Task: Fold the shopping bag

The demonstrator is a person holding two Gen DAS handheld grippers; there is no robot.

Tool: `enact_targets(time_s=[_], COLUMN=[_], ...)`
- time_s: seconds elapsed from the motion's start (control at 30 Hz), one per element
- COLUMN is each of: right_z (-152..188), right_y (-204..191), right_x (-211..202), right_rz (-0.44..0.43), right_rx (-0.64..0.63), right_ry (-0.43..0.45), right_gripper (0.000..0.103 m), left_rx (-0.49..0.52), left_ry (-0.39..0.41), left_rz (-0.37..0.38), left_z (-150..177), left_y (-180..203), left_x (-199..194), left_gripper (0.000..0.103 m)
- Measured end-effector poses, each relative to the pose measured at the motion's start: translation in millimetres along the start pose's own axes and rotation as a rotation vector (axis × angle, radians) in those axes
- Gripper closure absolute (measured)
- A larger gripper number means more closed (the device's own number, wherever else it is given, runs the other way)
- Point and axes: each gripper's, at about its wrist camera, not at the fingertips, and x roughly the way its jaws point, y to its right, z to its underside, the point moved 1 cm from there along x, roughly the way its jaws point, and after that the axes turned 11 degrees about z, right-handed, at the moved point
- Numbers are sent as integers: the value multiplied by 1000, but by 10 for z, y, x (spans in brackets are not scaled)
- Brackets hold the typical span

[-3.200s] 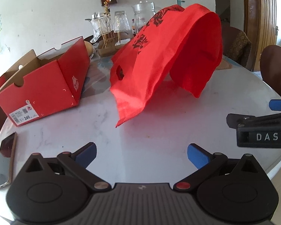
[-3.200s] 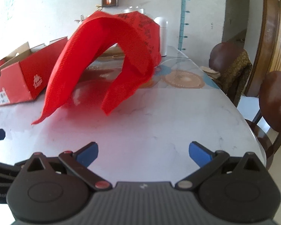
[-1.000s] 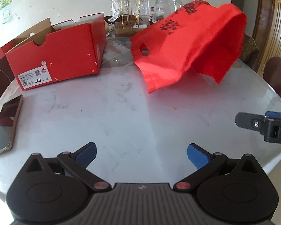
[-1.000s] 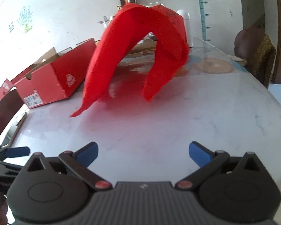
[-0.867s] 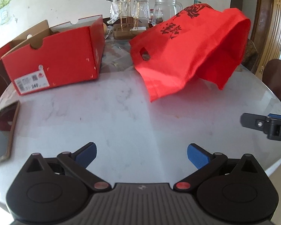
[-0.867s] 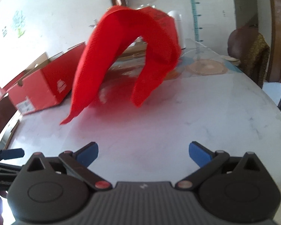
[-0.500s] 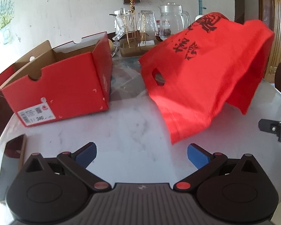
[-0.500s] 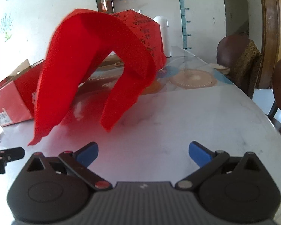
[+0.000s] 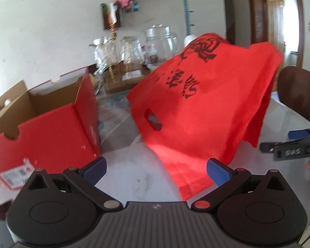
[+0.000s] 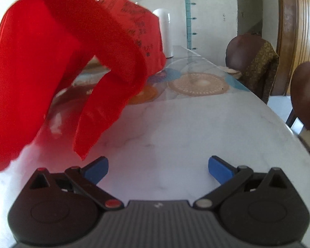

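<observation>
Left wrist fisheye view, read from left to right: an open red shoebox (image 9: 51,128) sat at about nine o'clock on the pale marble tabletop (image 9: 134,177). Behind it, near twelve o'clock, stood blurred glassware (image 9: 134,49). The red shopping bag (image 9: 200,107) filled the middle and right, humped up like a tent, with black lettering on its upper face and a cut-out handle hole facing the camera. Its near corner lay on the tabletop just ahead of the left hand-held gripper (image 9: 156,167), whose blue-tipped fingers stood wide apart and held nothing. At three o'clock the right hand-held gripper (image 9: 293,144) reached in from the side, clear of the fabric.

The bag was not yet flat, so the step in hand looked like the first grasp. To do it well, each gripper should probably take a separate corner of the near edge, close on one full thickness of fabric, and draw the bag taut and flat before any fold is laid.

Right wrist fisheye view showed what the first could not: the bag (image 10: 51,62) arched off the tabletop (image 10: 186,128) with a hollow beneath, and two loose ends hung down at nine to ten o'clock. It also showed round mats (image 10: 198,84) and a white canister (image 10: 165,33) near twelve o'clock, and chairs (image 10: 252,66) at two o'clock. The right hand-held gripper (image 10: 158,166) was likewise spread wide and empty. Only the left view showed the handle hole and shoebox.
</observation>
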Motion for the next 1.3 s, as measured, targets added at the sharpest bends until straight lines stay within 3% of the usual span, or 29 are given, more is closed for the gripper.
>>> enact_targets(time_s=[0.2,0.33,0.47,0.67,0.77,0.87,1.1,1.3], right_z=[-11,6,-4,-9,-9,-8,-7,-8], right_y=[-72,-100,-111,-81,-78,-76,-77,-75], right_x=[37,13,39,26,18,10,14,16], right_rz=[13,14,18,15,15,15,16,16], right_rx=[-34,-39,-31,-33,-33,-33,-32,-31], right_ry=[-4,-7,-4,-2,-2,-1,-1,-1], right_gripper=[0,0,0,0,0,0,0,0], left_rx=[13,24,48,-30,-59,-66,-88,-171], left_ry=[46,43,62,82,66,42,48,21], left_rz=[82,79,23,15,-16,-100,-167,-222], left_z=[-110,-208,-293,-395,-435,-483,-587,-559], left_y=[-91,-110,-166,-343,-400,-441,-455,-596], left_x=[-99,14,152,309,460,630,842,994], left_gripper=[0,0,0,0,0,0,0,0])
